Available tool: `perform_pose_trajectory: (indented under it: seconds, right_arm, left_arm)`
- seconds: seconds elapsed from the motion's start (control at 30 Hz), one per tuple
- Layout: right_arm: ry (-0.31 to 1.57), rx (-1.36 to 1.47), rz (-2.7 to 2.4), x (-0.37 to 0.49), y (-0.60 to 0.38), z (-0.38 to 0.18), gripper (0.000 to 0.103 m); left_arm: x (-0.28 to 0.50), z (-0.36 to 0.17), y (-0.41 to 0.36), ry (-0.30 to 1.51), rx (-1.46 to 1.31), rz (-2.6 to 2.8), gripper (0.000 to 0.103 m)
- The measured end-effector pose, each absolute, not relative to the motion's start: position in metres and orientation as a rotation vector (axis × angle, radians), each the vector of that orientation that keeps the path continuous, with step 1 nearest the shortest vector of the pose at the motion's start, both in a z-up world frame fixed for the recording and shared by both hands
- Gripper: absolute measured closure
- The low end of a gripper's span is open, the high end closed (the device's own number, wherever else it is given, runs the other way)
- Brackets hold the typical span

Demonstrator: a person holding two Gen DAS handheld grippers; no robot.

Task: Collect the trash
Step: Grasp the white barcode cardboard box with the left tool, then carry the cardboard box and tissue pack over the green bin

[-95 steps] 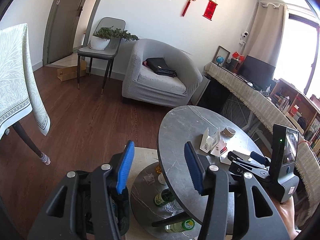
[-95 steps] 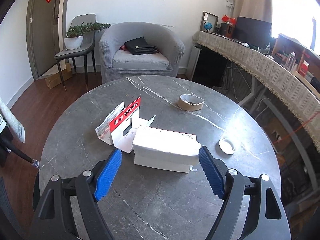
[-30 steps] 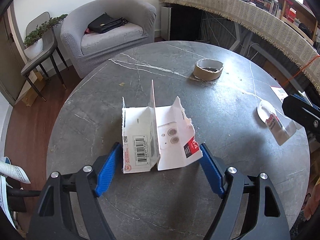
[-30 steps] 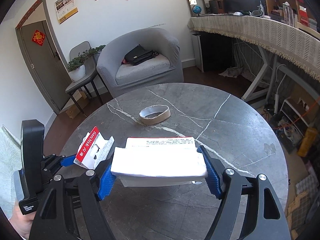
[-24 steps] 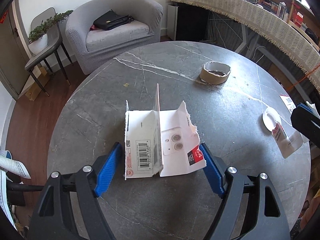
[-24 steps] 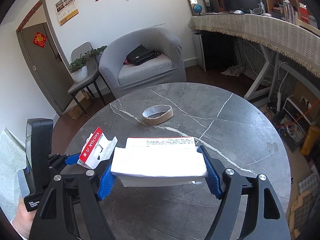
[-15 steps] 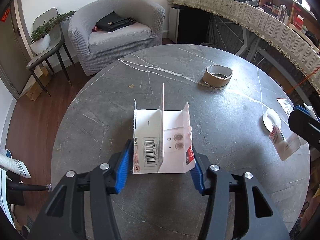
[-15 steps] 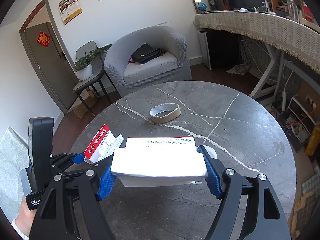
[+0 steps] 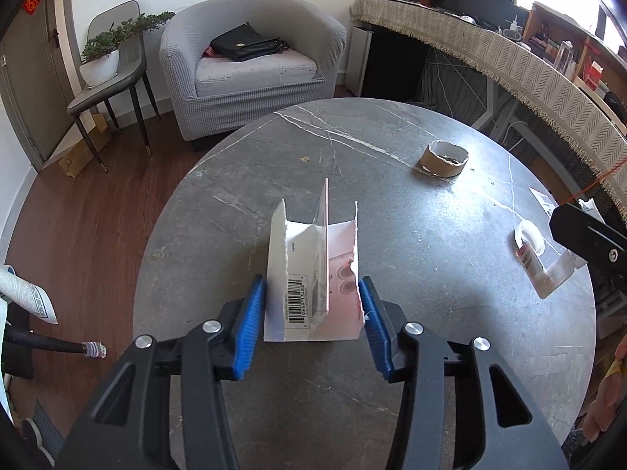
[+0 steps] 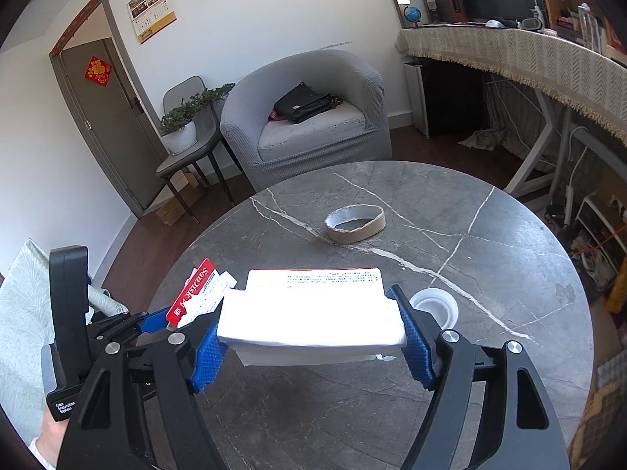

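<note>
Above the round tabletop's (image 9: 450, 352) near edge, the left gripper (image 9: 313, 305) is closing on the torn card packet (image 9: 313, 274), standing lengthwise between its pads; the right gripper (image 10: 313, 337) is pinching a white box (image 10: 309, 313) crosswise.

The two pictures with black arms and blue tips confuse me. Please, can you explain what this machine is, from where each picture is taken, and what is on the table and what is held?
No robot is here. A person holds a hand tool in each hand, and each tool carries a wide-angle camera looking along its jaws.

The left tool's camera shows the left gripper. Its jaws are closing on a torn card package with a barcode.

The right tool's camera shows the right gripper, shut on a white box. At the left of this picture you see the other tool with its package.

On the round grey table lie a cardboard tape ring and a small white cap.
</note>
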State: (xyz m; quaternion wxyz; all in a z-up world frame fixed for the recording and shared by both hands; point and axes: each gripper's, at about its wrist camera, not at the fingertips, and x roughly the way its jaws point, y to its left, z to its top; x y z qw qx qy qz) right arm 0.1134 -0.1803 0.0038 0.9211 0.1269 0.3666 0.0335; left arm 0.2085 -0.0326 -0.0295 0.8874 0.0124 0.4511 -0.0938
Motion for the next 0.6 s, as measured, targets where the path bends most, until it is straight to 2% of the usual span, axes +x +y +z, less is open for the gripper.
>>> perform_pose_trajectory:
  seconds: [0.6]
  right_arm:
    - [0.762, 0.198, 0.176, 0.119, -0.108, 0.011, 0.027]
  left_arm:
    - [0.165, -0.005, 0.039, 0.892, -0.04, -0.136, 0.055]
